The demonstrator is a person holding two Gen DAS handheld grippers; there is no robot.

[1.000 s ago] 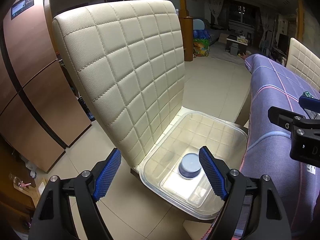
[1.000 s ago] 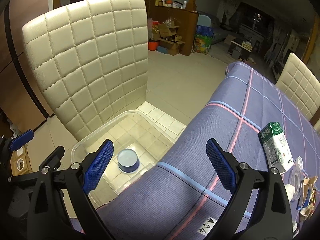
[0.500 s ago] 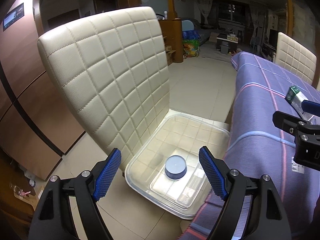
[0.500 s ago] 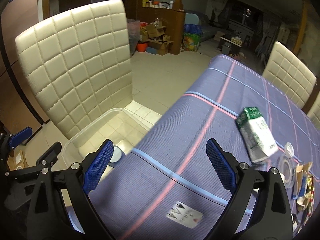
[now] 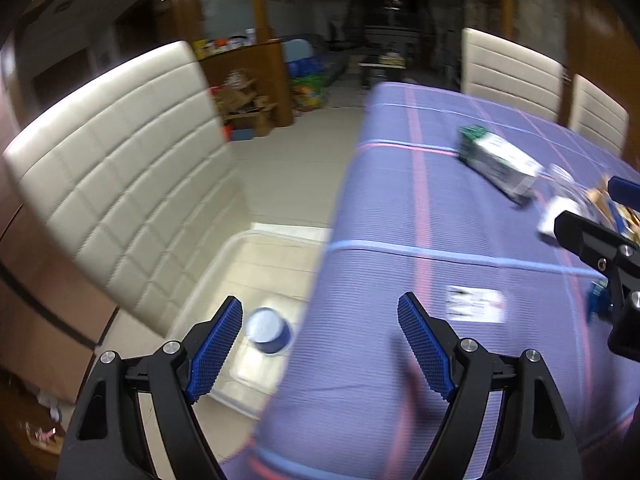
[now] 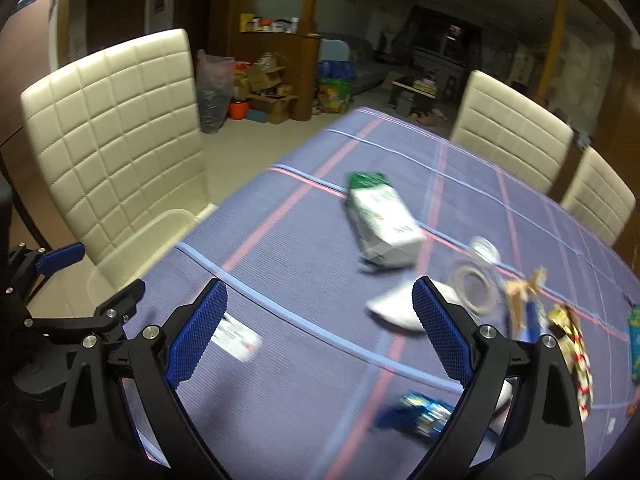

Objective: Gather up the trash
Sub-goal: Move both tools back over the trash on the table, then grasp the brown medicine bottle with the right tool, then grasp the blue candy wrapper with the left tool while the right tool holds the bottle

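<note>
A clear plastic bin [image 5: 256, 256] sits on a cream chair seat beside the table and holds a blue cup [image 5: 269, 330]. My left gripper [image 5: 320, 344] is open and empty, over the table edge and the bin. My right gripper [image 6: 320, 336] is open and empty above the purple tablecloth [image 6: 304, 264]. On the cloth lie a green-and-white carton [image 6: 380, 220], a white crumpled piece [image 6: 396, 308], a clear plastic cup [image 6: 476, 284], a blue wrapper [image 6: 420, 416] and several wrappers [image 6: 572, 340] at the right. The carton also shows in the left wrist view [image 5: 496, 160].
The quilted cream chair back [image 6: 112, 128] rises left of the table. Two more cream chairs [image 6: 516, 128] stand at the far side. A white label [image 6: 236, 336] lies on the cloth near the front edge. Boxes and clutter [image 6: 272, 96] sit on the floor behind.
Both grippers have swung right, from the chair and bin toward the table. The trash on the cloth has come into view. Both stay open.
</note>
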